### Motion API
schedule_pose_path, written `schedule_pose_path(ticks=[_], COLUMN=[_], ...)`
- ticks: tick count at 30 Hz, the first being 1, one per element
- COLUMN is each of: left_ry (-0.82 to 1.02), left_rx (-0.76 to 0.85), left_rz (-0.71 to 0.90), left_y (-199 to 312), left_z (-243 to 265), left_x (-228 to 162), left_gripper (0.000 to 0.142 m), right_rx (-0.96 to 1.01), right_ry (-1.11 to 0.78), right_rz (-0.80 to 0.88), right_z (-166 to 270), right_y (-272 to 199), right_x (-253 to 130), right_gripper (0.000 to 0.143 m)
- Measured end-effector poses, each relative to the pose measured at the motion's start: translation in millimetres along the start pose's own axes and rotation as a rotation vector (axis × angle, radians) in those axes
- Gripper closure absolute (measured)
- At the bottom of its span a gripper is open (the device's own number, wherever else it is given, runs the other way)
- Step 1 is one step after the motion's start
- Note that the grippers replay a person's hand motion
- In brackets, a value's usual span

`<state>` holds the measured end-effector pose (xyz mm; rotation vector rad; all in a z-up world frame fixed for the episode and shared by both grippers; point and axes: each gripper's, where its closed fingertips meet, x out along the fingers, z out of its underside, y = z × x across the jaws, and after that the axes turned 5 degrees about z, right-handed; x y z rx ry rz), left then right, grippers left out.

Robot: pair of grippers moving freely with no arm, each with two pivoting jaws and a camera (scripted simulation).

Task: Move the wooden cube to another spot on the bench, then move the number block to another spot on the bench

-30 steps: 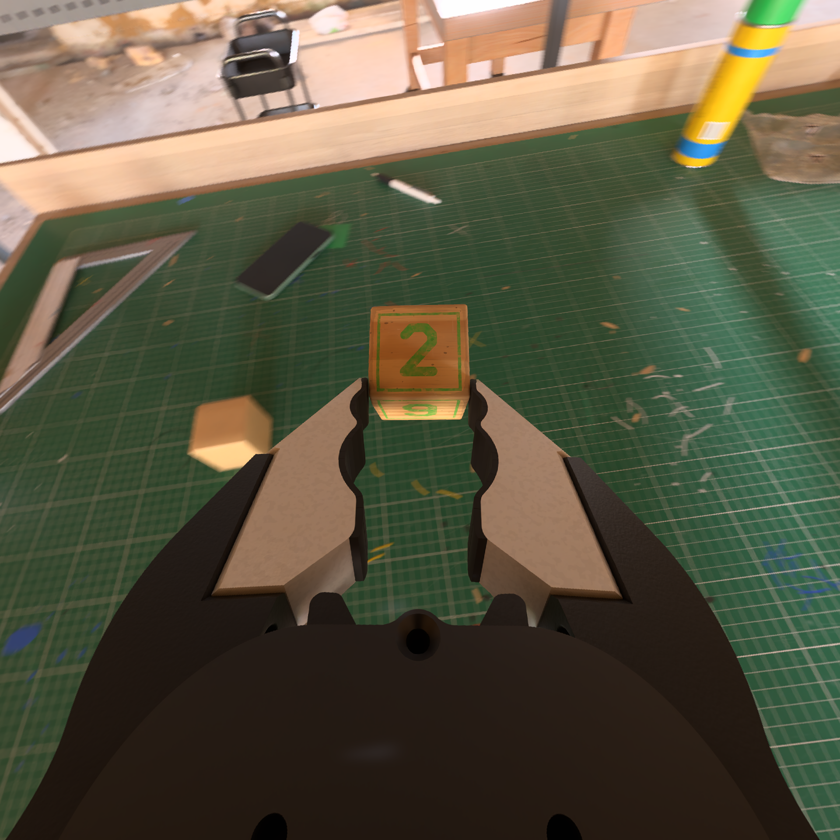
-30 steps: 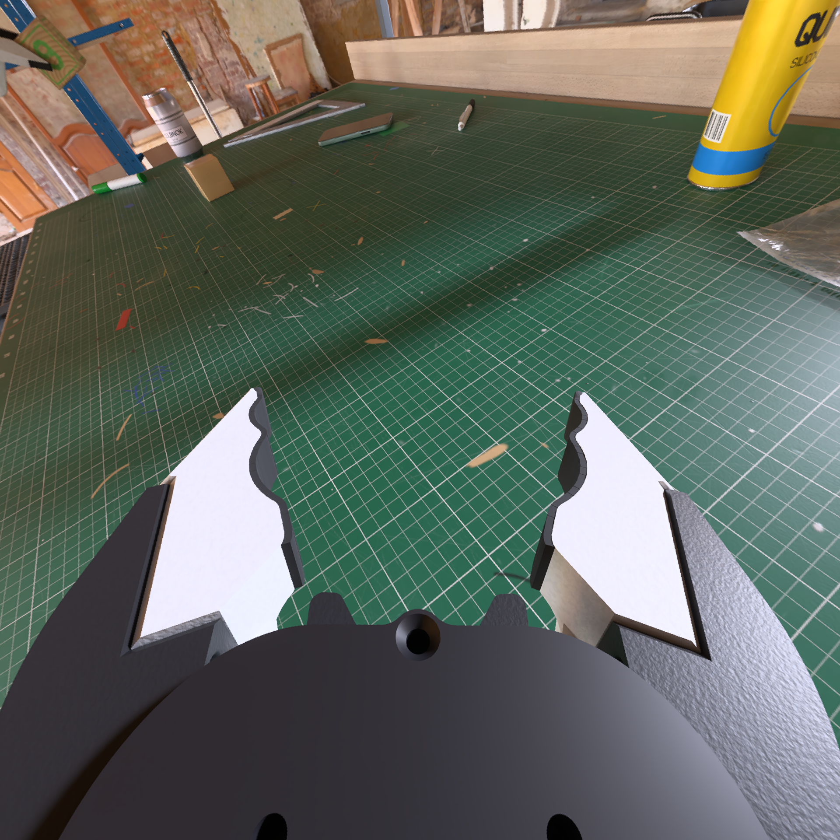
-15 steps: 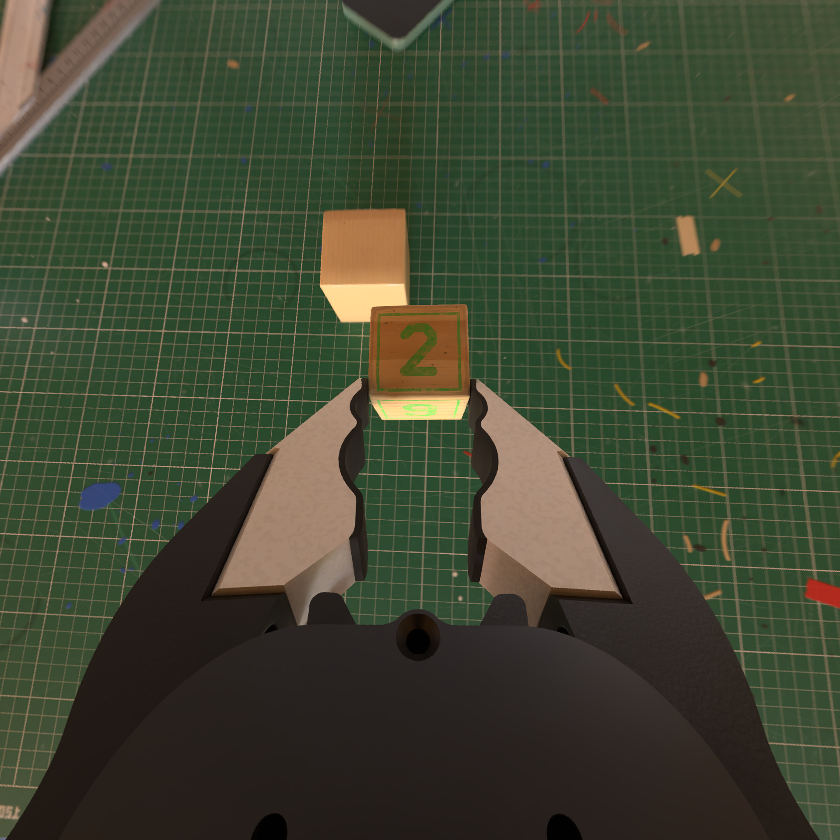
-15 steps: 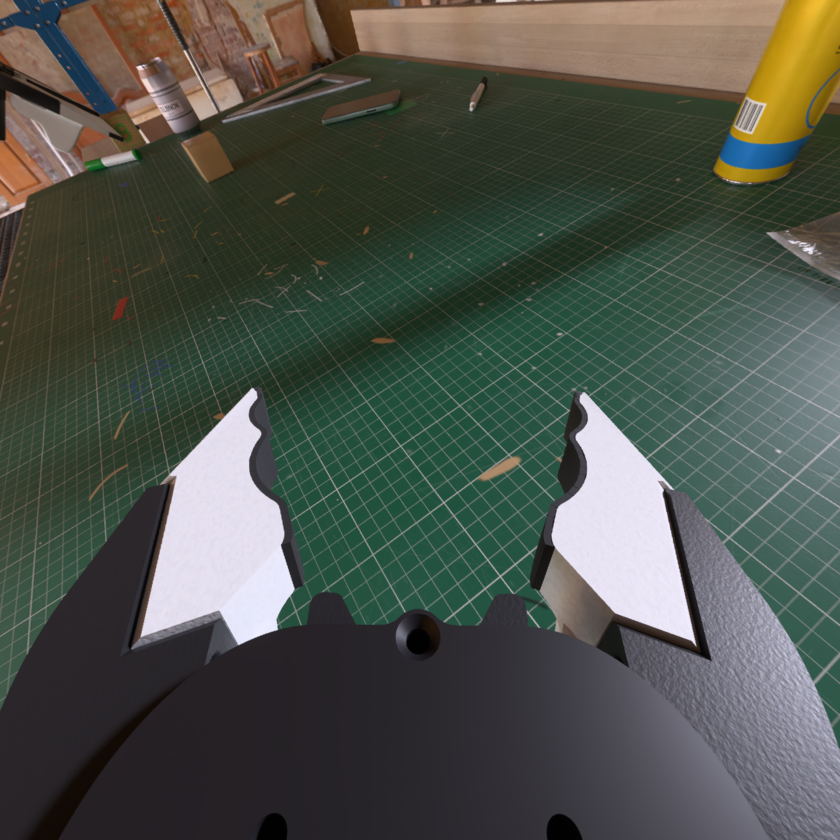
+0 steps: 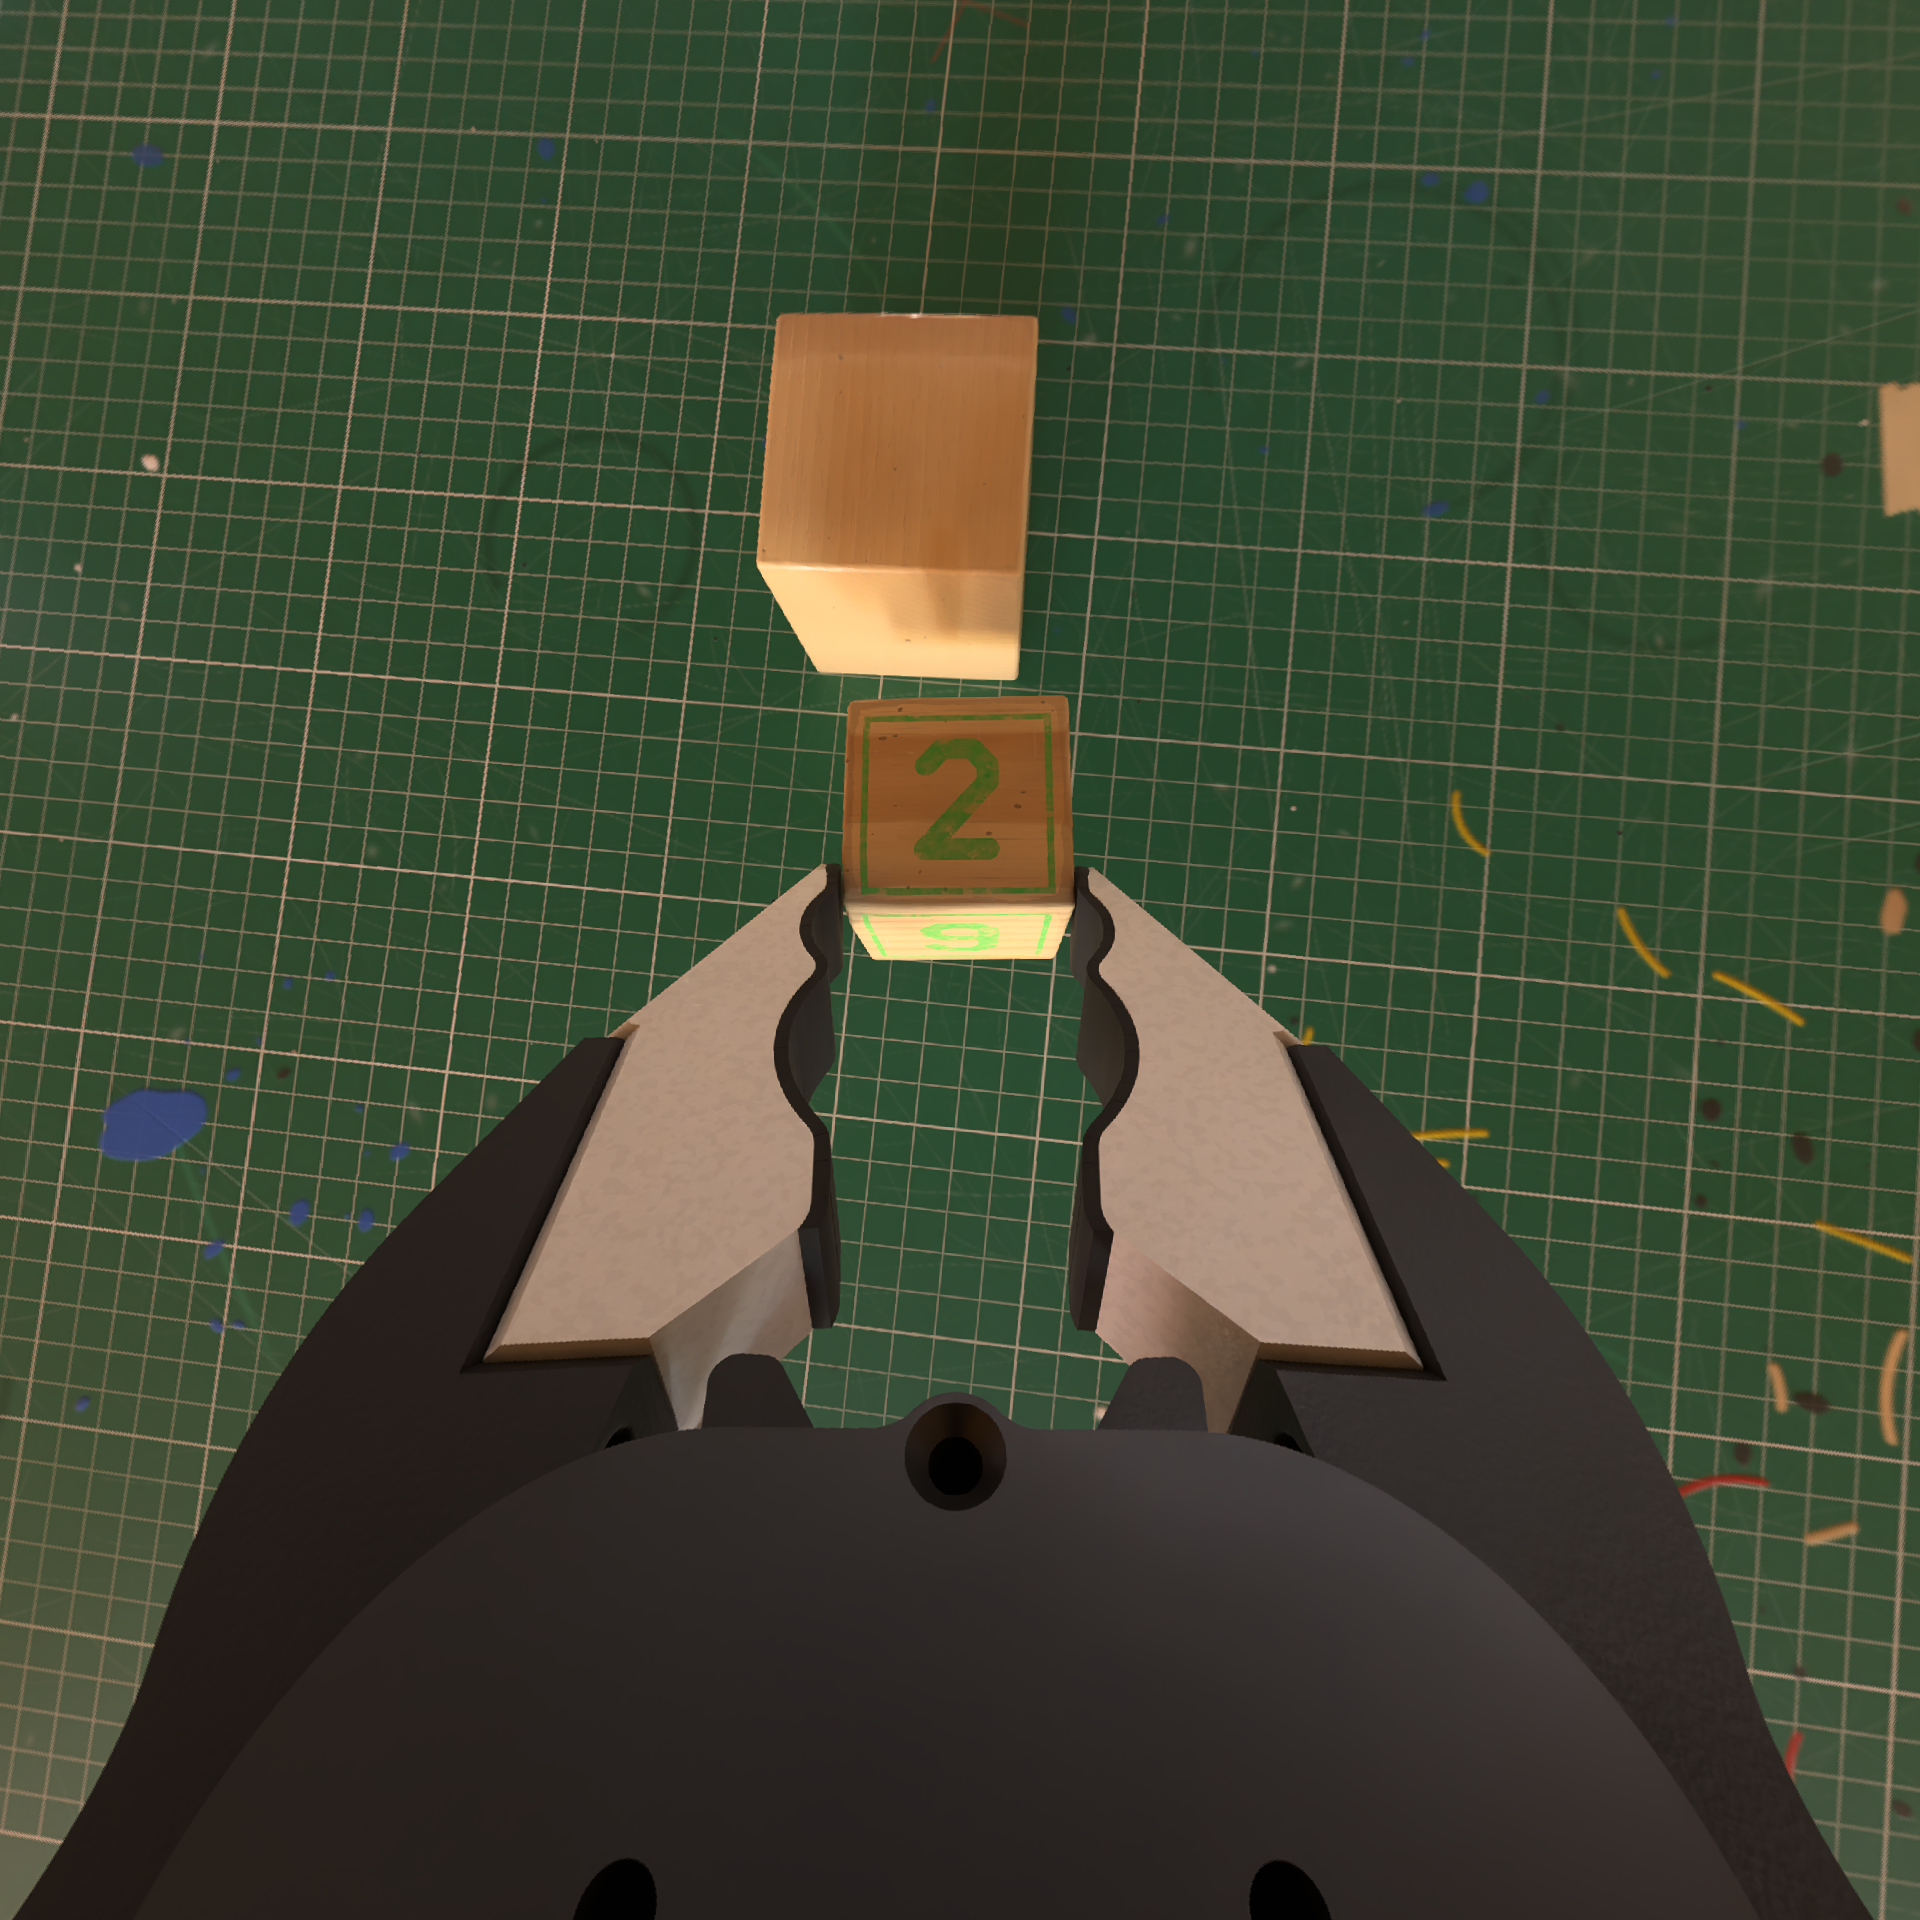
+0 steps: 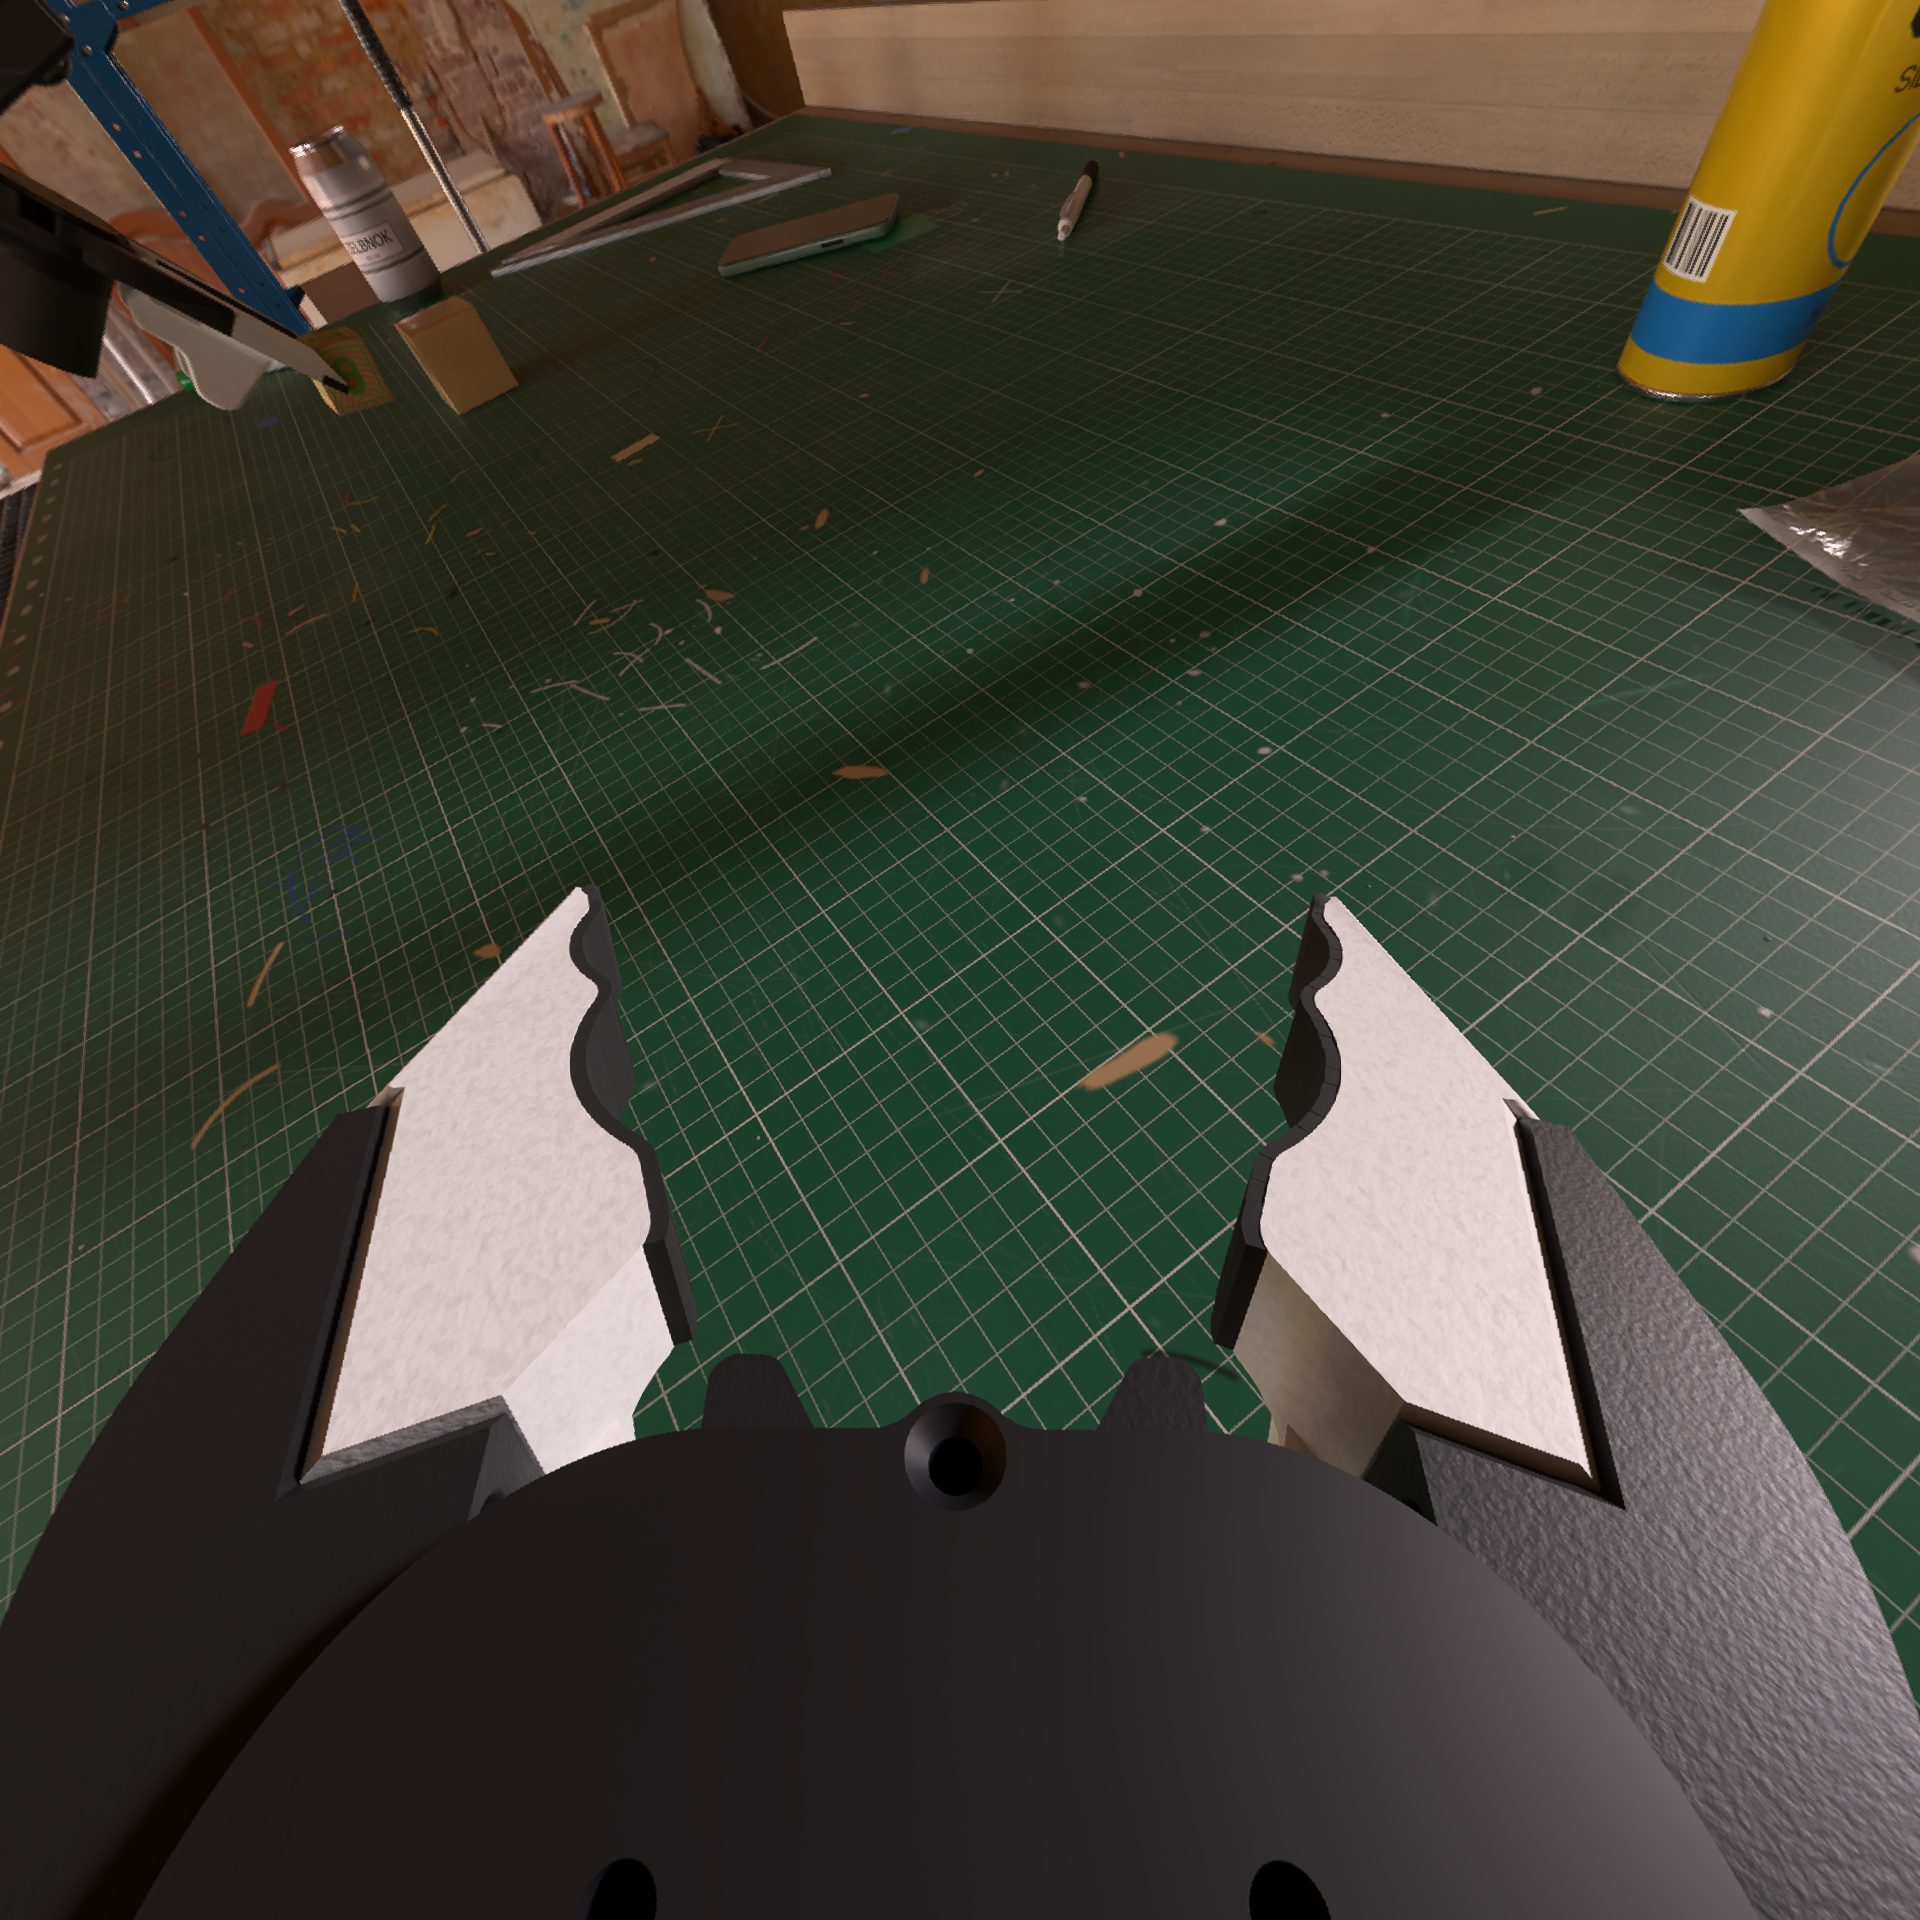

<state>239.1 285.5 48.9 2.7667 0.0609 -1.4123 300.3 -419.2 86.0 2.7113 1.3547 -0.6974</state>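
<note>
My left gripper (image 5: 956, 896) is shut on the number block (image 5: 958, 805), a wooden block with green printed faces, held at the fingertips and pointing down at the green cutting mat (image 5: 416, 520). The plain wooden cube (image 5: 899, 473) sits on the mat just beyond the block. In the right wrist view the left gripper (image 6: 322, 379) holds the number block (image 6: 353, 382) low over the mat at the far left, beside the wooden cube (image 6: 457, 351). My right gripper (image 6: 956, 914) is open and empty above the mat.
A yellow and blue tube (image 6: 1766, 208) stands at the far right, with clear plastic wrap (image 6: 1849, 530) near it. A phone (image 6: 810, 234), a pen (image 6: 1075, 197), a metal square (image 6: 665, 203) and a grey can (image 6: 364, 229) lie at the back. A wooden wall (image 6: 1247, 83) bounds the bench.
My left gripper has tilted downward and descended with the number block, close to the wooden cube. The right gripper has shifted its view slightly to the left and stays open.
</note>
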Motion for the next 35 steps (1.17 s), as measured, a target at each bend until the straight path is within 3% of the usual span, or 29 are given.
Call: schedule_pose_path(ticks=[18,23,27,31,35], left_ry=[-0.091,-0.093,-0.04,0.117,0.282], left_rx=[-0.048,-0.06,-0.097,-0.081,0.072], left_rz=[-0.009,-0.013,0.009,0.01,0.108], left_y=[-5.2,-4.6,-4.6,3.6,59.1], left_z=[13.6,12.5,0.4,-35.4,-85.4], left_x=[20.6,18.2,-13.2,-72.6,-120.4], left_gripper=[0.098,0.09,0.077,0.063,0.06], right_rx=[0.0,-0.01,-0.01,-0.013,-0.007], right_ry=[0.004,0.0,0.01,0.027,0.045], right_rz=[0.012,0.012,0.017,0.016,-0.005], right_z=[-3.7,-5.0,-7.2,-10.1,-9.6], right_y=[1.9,-0.3,1.8,3.5,1.8], right_x=[-4.6,-5.0,-9.1,-10.3,-5.2], right_gripper=[0.015,0.015,0.014,0.014,0.014])
